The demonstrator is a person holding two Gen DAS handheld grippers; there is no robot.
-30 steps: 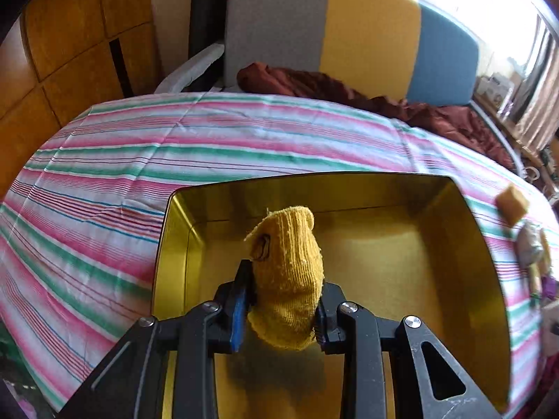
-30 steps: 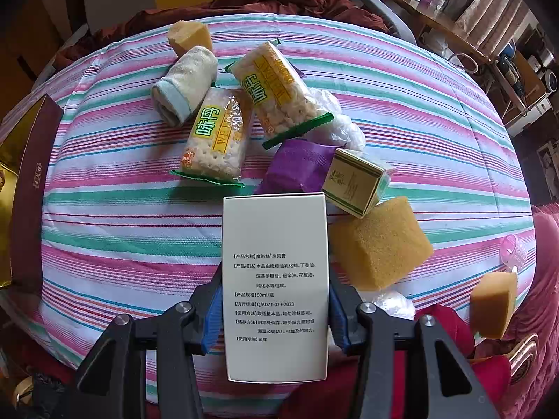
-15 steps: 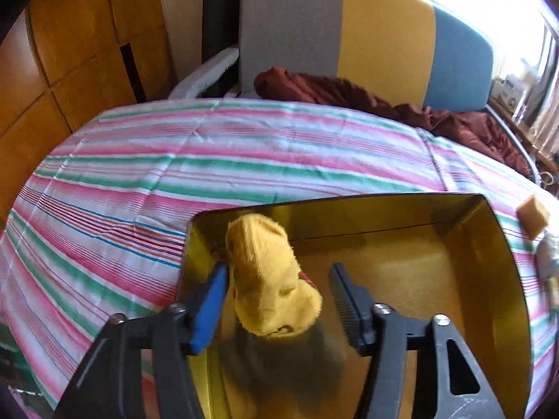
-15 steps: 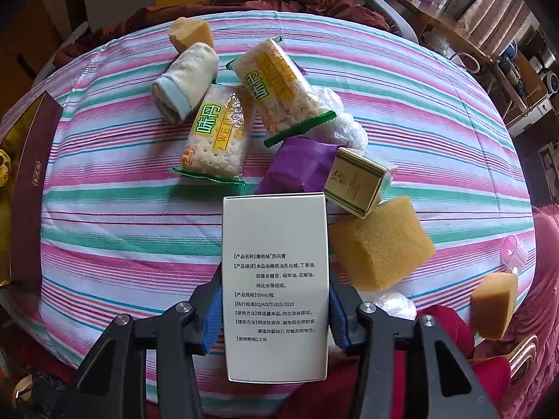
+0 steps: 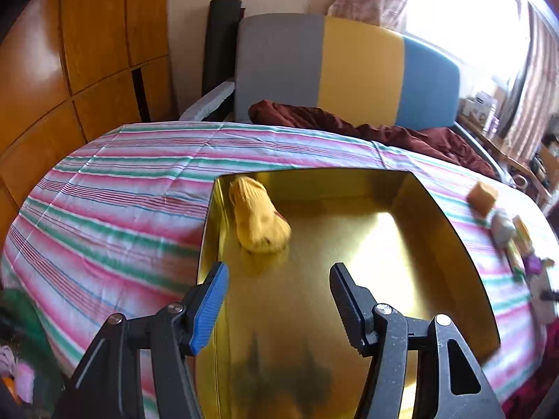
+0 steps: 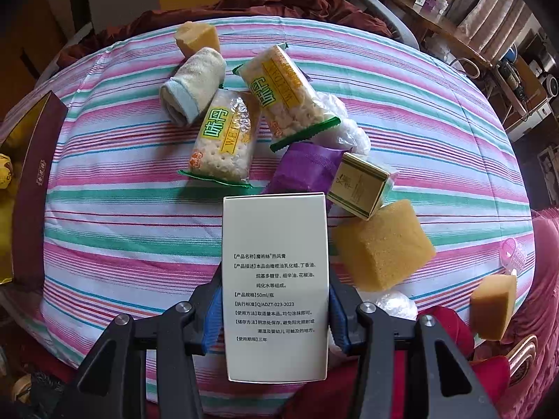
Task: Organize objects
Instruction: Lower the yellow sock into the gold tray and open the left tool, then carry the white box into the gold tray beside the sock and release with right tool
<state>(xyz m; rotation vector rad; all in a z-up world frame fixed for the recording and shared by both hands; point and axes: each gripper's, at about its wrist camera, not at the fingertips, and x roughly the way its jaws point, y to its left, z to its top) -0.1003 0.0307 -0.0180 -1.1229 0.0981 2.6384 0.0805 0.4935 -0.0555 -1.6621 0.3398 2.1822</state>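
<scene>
My left gripper (image 5: 278,281) stands partly open at the bottom of its view, with nothing between its pads; its jaws opened within the last second. Beyond it, filling the middle of the frame, is the gold box (image 5: 450,237). The yellow sock (image 5: 260,221) lies inside, in the box's upper left corner against the wall, clear of my fingers.

My right gripper (image 6: 276,317) is clamped on a tall white carton (image 6: 275,279) printed with black text, both pads pressing its sides at the bottom centre of that view. Past the carton, on the striped cloth (image 6: 122,209), lie two cracker packs (image 6: 223,139), a rolled towel (image 6: 194,85), a purple pouch (image 6: 304,167), a small green-edged box (image 6: 361,185) and sponges (image 6: 382,244). The gold box's dark outer wall shows at the left edge.
</scene>
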